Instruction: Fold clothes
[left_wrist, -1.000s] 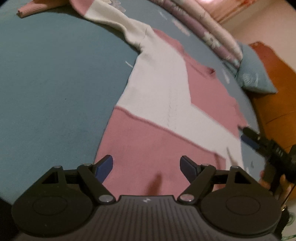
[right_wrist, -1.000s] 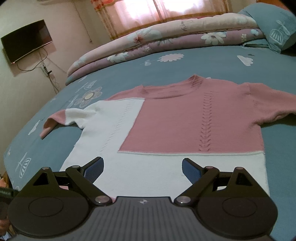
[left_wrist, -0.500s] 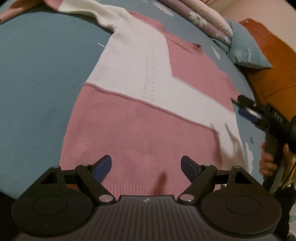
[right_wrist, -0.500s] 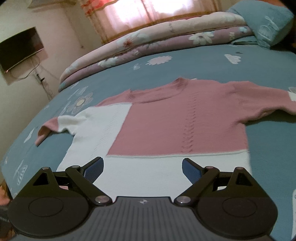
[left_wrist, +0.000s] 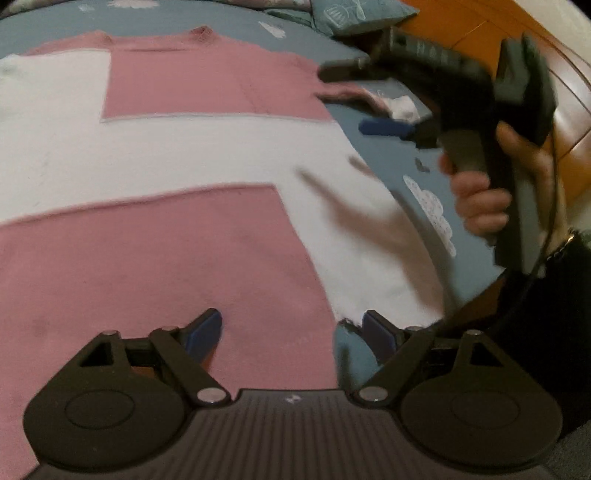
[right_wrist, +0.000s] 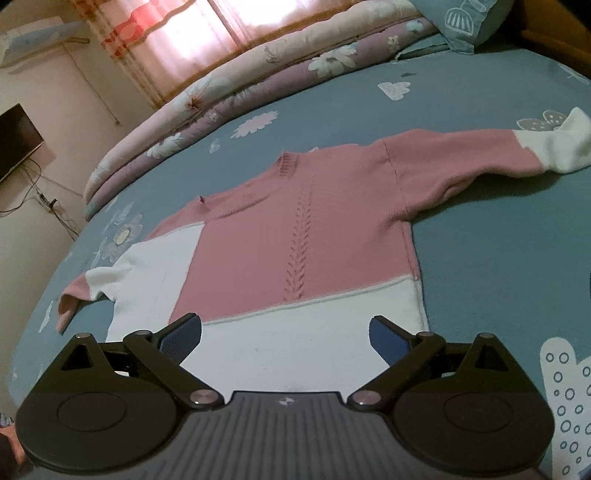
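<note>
A pink and white colour-block knit sweater (right_wrist: 295, 236) lies flat, front up, on a teal bed sheet (right_wrist: 498, 251) with flower prints; both sleeves are spread out, and a cable pattern runs down its chest. The left tongs (left_wrist: 291, 328) hover released over the pink hem, and the right tongs (right_wrist: 284, 332) hover released over the white hem band, gripping nothing.

The left wrist camera is looking low and close across the sweater's (left_wrist: 155, 258) hem, facing the right gripper (left_wrist: 369, 99) beyond; the right wrist camera is hovering near the same hem, facing the rolled quilt (right_wrist: 258, 85) and curtained window (right_wrist: 177, 33)
</note>
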